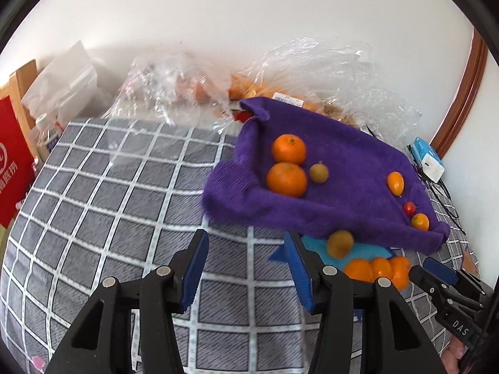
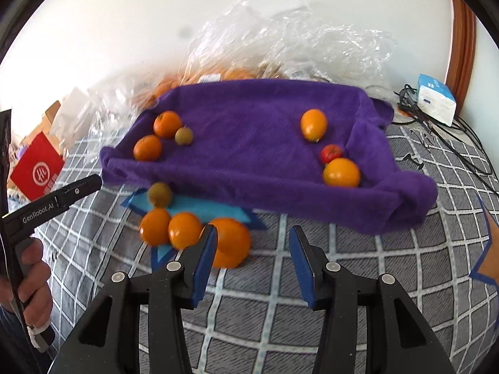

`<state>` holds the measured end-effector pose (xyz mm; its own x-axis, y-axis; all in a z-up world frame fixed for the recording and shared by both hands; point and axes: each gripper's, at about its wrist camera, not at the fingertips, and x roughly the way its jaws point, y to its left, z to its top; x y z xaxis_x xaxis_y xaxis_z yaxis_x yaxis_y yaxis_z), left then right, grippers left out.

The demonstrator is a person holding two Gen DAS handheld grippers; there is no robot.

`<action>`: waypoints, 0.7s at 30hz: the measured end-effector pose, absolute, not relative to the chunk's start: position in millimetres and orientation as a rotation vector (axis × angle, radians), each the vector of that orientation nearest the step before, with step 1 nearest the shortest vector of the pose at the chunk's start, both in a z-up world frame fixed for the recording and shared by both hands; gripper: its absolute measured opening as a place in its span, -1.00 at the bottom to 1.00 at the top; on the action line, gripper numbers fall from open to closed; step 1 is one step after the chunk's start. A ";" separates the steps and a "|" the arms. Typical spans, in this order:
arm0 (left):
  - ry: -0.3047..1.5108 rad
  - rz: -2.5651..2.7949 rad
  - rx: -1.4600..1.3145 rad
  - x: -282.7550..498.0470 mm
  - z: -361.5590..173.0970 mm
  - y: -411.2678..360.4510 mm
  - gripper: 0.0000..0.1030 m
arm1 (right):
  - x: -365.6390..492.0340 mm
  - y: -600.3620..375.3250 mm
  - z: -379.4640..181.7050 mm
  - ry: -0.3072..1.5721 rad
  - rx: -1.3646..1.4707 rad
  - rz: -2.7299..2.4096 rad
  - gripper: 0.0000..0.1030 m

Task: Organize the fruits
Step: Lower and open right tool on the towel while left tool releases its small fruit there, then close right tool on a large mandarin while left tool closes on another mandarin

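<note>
Fruit sits in two groups in front of you on the grey checked bedspread (image 2: 312, 327). On the purple towel (image 2: 249, 143), two oranges (image 2: 167, 123) lie touching near its left end with a small brownish-green fruit (image 2: 183, 135) just beside them; toward the right end you have a yellow-orange oval fruit (image 2: 313, 124), a small red tomato (image 2: 331, 153) and a round orange (image 2: 341, 172), the last two touching. Just in front of the towel, on the blue mat (image 2: 199, 207), three oranges (image 2: 184, 230) sit in a row, with another brownish fruit (image 2: 159, 194) blurred at the towel's edge.

Your left gripper (image 1: 246, 268) is spread wide with nothing between its pads, hanging above the bedspread left of the blue mat. Your right gripper (image 2: 252, 258) is also spread wide and holds nothing; its left finger (image 2: 204, 265) overlaps the nearest orange in the right wrist view, and you cannot tell whether it touches. Crumpled clear plastic bags (image 2: 280, 31) of fruit lie behind the towel against the wall.
</note>
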<state>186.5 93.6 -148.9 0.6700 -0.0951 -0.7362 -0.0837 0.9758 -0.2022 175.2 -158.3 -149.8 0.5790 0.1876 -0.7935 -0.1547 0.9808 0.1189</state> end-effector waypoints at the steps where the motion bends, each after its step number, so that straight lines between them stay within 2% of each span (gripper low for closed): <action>1: 0.836 -0.006 -0.232 183.8 -151.5 96.8 -0.07 | 172.7 -153.1 -151.6 0.935 0.018 0.197 -0.08; 12: 0.845 -0.009 -0.250 165.0 -170.0 114.8 -0.06 | 170.1 -129.9 -162.4 0.928 -0.069 0.140 0.03; 21: 0.856 -0.008 -0.251 164.8 -173.9 113.6 -0.05 | 186.7 -122.3 -175.0 0.971 -0.074 0.123 0.04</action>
